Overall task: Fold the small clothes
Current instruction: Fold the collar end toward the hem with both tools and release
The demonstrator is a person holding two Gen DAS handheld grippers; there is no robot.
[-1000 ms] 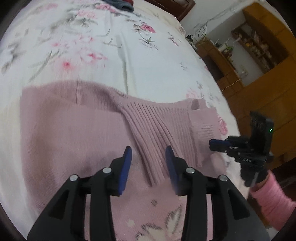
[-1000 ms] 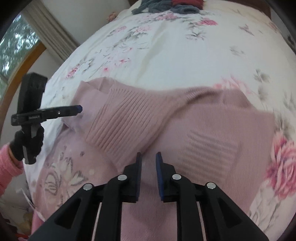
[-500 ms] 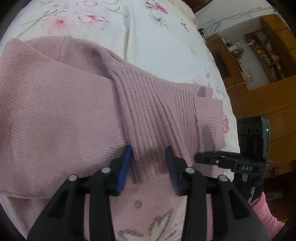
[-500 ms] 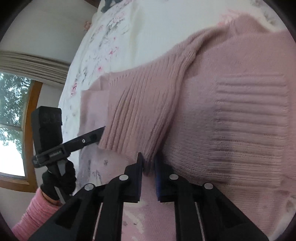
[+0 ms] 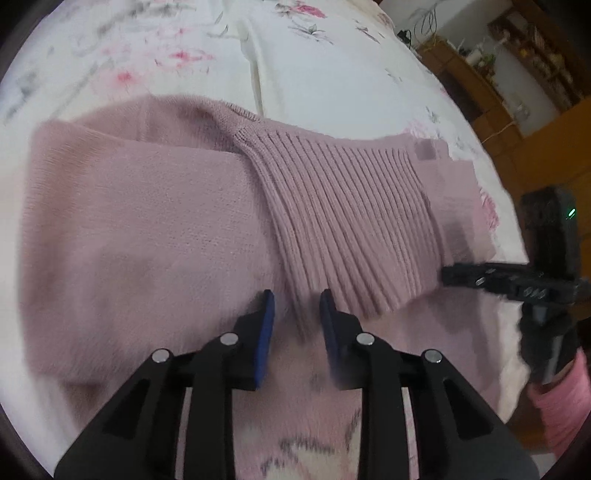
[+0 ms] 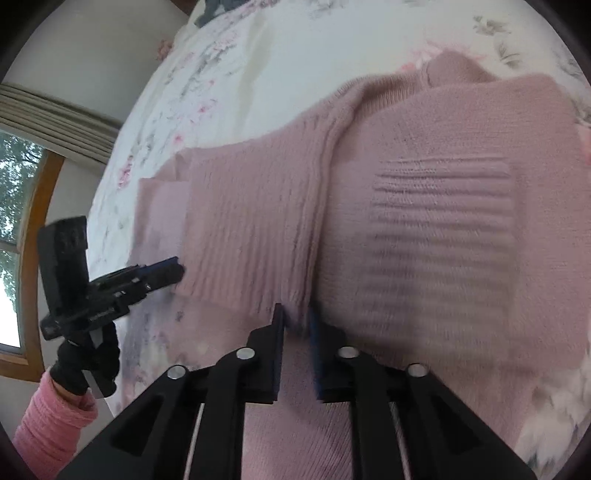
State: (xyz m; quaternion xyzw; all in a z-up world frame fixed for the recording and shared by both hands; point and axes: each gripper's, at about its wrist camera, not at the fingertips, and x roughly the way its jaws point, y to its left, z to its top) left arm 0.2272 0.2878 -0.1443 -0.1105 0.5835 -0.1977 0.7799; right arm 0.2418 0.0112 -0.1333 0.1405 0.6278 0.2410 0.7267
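Note:
A pink knit sweater (image 5: pixel 147 236) lies flat on the floral bedsheet (image 5: pixel 314 74), with a ribbed sleeve (image 5: pixel 347 221) folded across its body. My left gripper (image 5: pixel 295 301) is open, its fingers astride the left corner of the ribbed cuff. In the right wrist view the sweater (image 6: pixel 443 240) fills the frame, and my right gripper (image 6: pixel 297 315) stands narrow on the cuff's right corner (image 6: pixel 295 295), with knit between its pads. Each gripper shows in the other's view, the right gripper (image 5: pixel 454 275) and the left gripper (image 6: pixel 173 269) at opposite ends of the cuff.
Wooden cabinets and shelves (image 5: pixel 517 74) stand past the bed's right side. A curtained window (image 6: pixel 22 221) lies to the left. Dark clothes (image 6: pixel 218 7) sit at the far end of the bed. Gloved hands in pink sleeves (image 6: pixel 55 413) hold both grippers.
Both grippers came down to the cuff's lower edge, one at each corner. The left gripper's fingers have drawn closer together. The right gripper now has knit between its pads.

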